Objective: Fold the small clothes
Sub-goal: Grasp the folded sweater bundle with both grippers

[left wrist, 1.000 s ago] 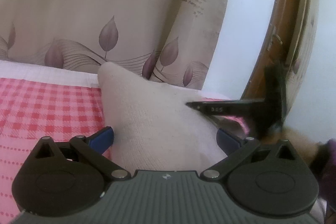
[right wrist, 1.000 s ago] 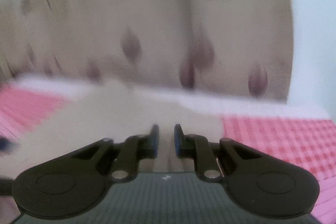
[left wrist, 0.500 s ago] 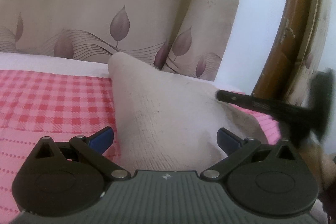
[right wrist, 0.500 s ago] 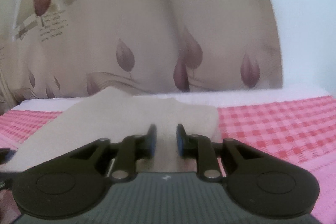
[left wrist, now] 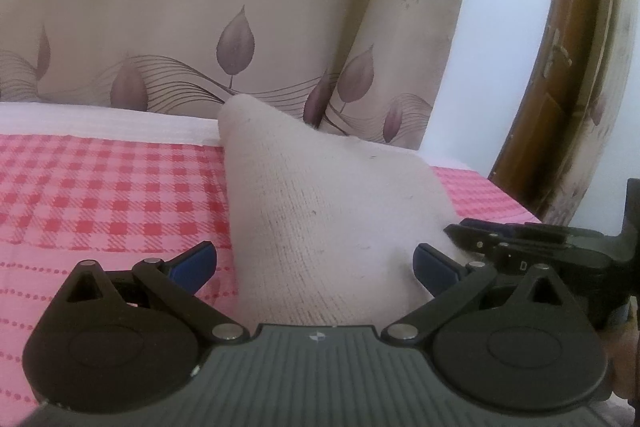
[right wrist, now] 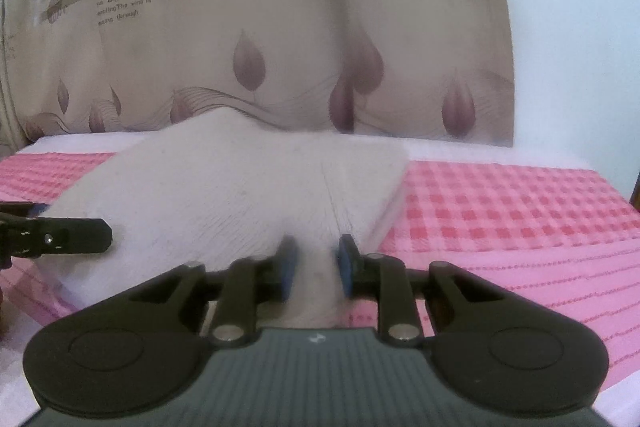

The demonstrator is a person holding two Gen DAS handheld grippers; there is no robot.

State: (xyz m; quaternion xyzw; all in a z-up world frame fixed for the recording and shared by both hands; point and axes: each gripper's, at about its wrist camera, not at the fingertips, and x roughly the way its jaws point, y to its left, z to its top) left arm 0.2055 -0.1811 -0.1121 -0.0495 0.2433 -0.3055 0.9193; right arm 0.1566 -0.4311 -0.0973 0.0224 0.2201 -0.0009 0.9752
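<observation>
A small cream knitted garment (left wrist: 320,203) lies on the pink checked cloth (left wrist: 104,187); it also shows in the right wrist view (right wrist: 240,183). My left gripper (left wrist: 314,263) is open, its blue pads wide apart on either side of the garment's near edge. My right gripper (right wrist: 316,263) has its jaws a small gap apart with the garment's near edge between them; the pads are blurred. The right gripper shows at the right of the left wrist view (left wrist: 520,243), at the garment's right edge. A left gripper finger (right wrist: 64,235) shows at the left of the right wrist view.
A beige curtain with purple leaf prints (left wrist: 240,27) hangs behind the surface. A white strip (left wrist: 100,119) runs along the far edge of the cloth. A brown wooden door frame (left wrist: 560,67) stands at the right. A white wall (right wrist: 572,27) is beyond.
The right gripper's jaws have parted somewhat around the garment edge. The right gripper has come down to the garment's right edge in the left wrist view. The garment has settled flatter.
</observation>
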